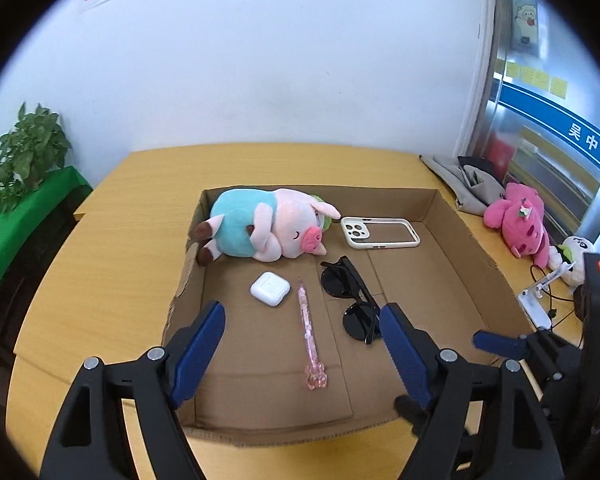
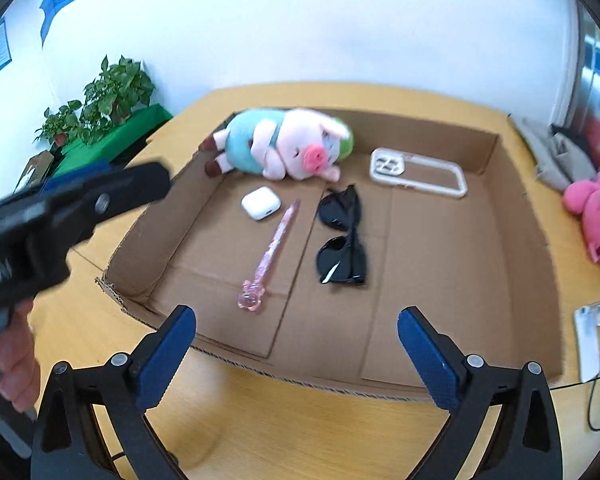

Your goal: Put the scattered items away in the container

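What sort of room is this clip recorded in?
Probably an office or reception room, not a home: a wooden table against a plain white wall, a glass door with a blue banner and sticky notes, and potted plants on a green-covered stand.

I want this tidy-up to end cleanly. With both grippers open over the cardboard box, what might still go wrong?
1. The sunglasses lie lenses exposed beside the pink pen; anything dropped or dragged there might scratch them.
2. The pink plush is on the table outside the cardboard box, so it may be missed if it counts as scattered.
3. The left gripper and right gripper hover close together and might collide.
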`<state>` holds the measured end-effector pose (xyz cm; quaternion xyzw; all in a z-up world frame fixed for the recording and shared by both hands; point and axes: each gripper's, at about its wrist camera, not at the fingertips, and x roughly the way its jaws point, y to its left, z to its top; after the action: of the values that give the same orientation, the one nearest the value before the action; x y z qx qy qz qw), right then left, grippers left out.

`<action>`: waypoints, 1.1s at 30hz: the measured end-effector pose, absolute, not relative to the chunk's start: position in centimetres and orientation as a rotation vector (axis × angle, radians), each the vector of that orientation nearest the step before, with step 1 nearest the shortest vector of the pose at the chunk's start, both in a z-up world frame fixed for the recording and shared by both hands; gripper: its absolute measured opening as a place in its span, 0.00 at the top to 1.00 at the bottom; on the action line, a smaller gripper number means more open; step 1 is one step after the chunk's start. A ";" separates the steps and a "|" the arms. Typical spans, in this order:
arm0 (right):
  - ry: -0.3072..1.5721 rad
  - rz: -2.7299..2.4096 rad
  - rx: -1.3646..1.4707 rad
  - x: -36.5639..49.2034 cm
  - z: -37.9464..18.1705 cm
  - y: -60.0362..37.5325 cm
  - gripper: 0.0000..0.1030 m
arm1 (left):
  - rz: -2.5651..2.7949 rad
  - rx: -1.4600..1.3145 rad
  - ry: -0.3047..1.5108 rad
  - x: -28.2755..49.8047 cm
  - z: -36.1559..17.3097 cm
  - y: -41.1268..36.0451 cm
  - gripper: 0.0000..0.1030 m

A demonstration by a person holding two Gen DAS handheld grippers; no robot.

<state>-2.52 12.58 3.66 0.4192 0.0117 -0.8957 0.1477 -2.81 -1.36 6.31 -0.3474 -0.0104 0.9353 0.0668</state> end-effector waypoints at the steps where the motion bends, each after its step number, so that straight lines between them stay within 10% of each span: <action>1: 0.038 -2.595 1.191 -2.2 3.7 12.8 0.01 | 2.836 -1.047 -0.034 -2.2 6.2 -1.3 0.23; 33: 0.003 -2.724 1.164 0.8 2.1 17.1 0.00 | 2.976 -1.049 -0.026 4.0 2.9 1.1 0.23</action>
<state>0.84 17.11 2.07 0.3914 0.0009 -0.9158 0.0898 3.98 1.12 2.89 -0.3324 -0.0081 0.9431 -0.0070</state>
